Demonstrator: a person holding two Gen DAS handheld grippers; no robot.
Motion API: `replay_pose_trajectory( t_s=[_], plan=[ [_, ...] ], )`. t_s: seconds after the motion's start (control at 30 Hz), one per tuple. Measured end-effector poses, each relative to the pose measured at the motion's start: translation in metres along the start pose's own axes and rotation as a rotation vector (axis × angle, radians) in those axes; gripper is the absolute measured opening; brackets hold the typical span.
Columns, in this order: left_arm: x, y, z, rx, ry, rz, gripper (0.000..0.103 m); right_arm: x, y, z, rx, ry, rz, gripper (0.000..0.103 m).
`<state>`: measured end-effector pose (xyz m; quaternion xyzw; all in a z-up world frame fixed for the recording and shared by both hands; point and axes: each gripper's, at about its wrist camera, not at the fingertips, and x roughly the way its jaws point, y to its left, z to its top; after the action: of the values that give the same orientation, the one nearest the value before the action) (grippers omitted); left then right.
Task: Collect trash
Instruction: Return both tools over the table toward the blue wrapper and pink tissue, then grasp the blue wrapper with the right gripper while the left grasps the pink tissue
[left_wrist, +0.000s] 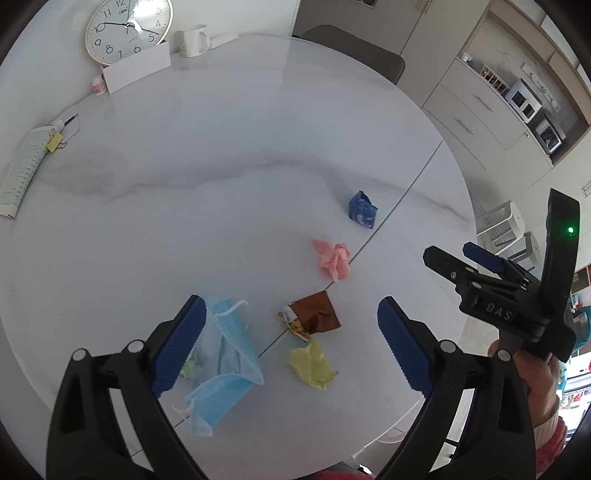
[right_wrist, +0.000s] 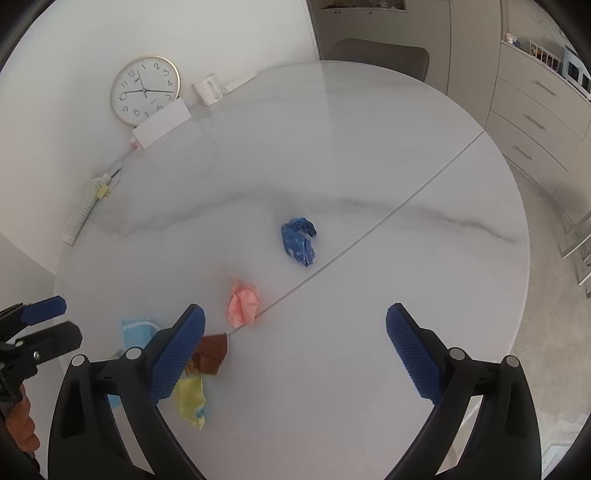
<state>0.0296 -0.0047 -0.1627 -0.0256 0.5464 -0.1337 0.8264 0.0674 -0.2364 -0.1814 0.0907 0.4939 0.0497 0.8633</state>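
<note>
While both grippers hover with jaws spread and nothing between them, the trash lies at lower centre of the surface (left_wrist: 221, 155): blue mask (left_wrist: 225, 365), brown wrapper (left_wrist: 317, 312), yellow scrap (left_wrist: 312, 365), pink wad (left_wrist: 334, 258), blue wad (left_wrist: 362, 210). The left gripper (left_wrist: 291, 347) should probably settle squarely over one light piece before closing. "DAS" reads on the right gripper (left_wrist: 448, 258); the clock (left_wrist: 129, 27) shows numerals.

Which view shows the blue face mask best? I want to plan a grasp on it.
The left wrist view: the blue face mask lies almost whole there, ear loops visible, just right of the left gripper's left finger. In the right wrist view only its top edge shows, behind the right gripper's left finger.
</note>
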Motion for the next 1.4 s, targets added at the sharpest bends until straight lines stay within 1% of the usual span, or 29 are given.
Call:
replay_pose_trajectory(
  t_s=[0.13, 0.23, 0.27, 0.3, 0.4, 0.5, 0.63, 0.67, 0.7, 0.73, 0.77, 0.8, 0.83, 0.9, 1.0, 1.1, 1.2, 1.3, 1.4],
  plan=[
    [0.016, 0.01, 0.014, -0.008, 0.021, -0.012, 0.09, 0.041, 0.005, 0.023, -0.019, 0.048, -0.011, 0.098],
    [0.027, 0.011, 0.026, 0.007, 0.032, -0.034, 0.09, 0.074, 0.008, 0.037, -0.023, 0.08, -0.012, 0.098],
    [0.031, 0.011, 0.029, 0.016, 0.035, -0.033, 0.09, 0.082, 0.008, 0.039, -0.025, 0.092, -0.018, 0.095],
    [0.035, 0.01, 0.033, 0.028, 0.039, -0.026, 0.09, 0.09, 0.009, 0.042, -0.026, 0.105, -0.025, 0.088],
    [0.046, 0.006, 0.041, 0.061, 0.057, -0.038, 0.09, 0.113, 0.009, 0.047, -0.014, 0.147, -0.03, 0.08],
    [0.055, 0.001, 0.047, 0.077, 0.076, -0.053, 0.09, 0.123, 0.008, 0.047, -0.006, 0.169, -0.04, 0.072],
    [0.064, -0.006, 0.049, 0.089, 0.095, -0.066, 0.09, 0.129, 0.009, 0.046, -0.027, 0.191, -0.058, 0.064],
    [0.066, -0.007, 0.049, 0.094, 0.1, -0.066, 0.09, 0.131, 0.01, 0.046, -0.033, 0.197, -0.06, 0.06],
    [0.068, -0.009, 0.048, 0.097, 0.104, -0.064, 0.09, 0.131, 0.01, 0.046, -0.038, 0.201, -0.06, 0.052],
    [0.071, -0.011, 0.048, 0.1, 0.11, -0.062, 0.09, 0.132, 0.01, 0.045, -0.043, 0.206, -0.058, 0.049],
    [0.073, -0.013, 0.047, 0.103, 0.116, -0.063, 0.09, 0.132, 0.01, 0.044, -0.046, 0.212, -0.059, 0.044],
    [0.076, -0.015, 0.047, 0.106, 0.122, -0.063, 0.09, 0.133, 0.009, 0.043, -0.048, 0.217, -0.059, 0.034],
    [0.079, -0.017, 0.046, 0.11, 0.127, -0.06, 0.09, 0.133, 0.007, 0.042, -0.047, 0.222, -0.055, 0.028],
    [0.083, -0.023, 0.044, 0.119, 0.132, -0.053, 0.09, 0.132, 0.003, 0.04, -0.037, 0.224, -0.042, 0.021],
    [0.087, -0.034, 0.041, 0.124, 0.133, -0.043, 0.09, 0.126, -0.005, 0.038, -0.034, 0.219, -0.024, 0.019],
    [0.096, -0.046, 0.035, 0.12, 0.127, -0.021, 0.091, 0.111, -0.013, 0.037, -0.039, 0.2, -0.005, 0.019],
    [0.109, -0.058, 0.03, 0.107, 0.119, 0.028, 0.091, 0.088, -0.025, 0.035, -0.048, 0.175, 0.012, 0.019],
    [0.127, -0.069, 0.027, 0.082, 0.136, 0.044, 0.091, 0.059, -0.041, 0.031, -0.048, 0.146, 0.028, 0.019],
    [0.148, -0.072, 0.029, 0.042, 0.161, 0.086, 0.089, 0.036, -0.056, 0.026, -0.039, 0.123, 0.039, 0.019]
  ],
)
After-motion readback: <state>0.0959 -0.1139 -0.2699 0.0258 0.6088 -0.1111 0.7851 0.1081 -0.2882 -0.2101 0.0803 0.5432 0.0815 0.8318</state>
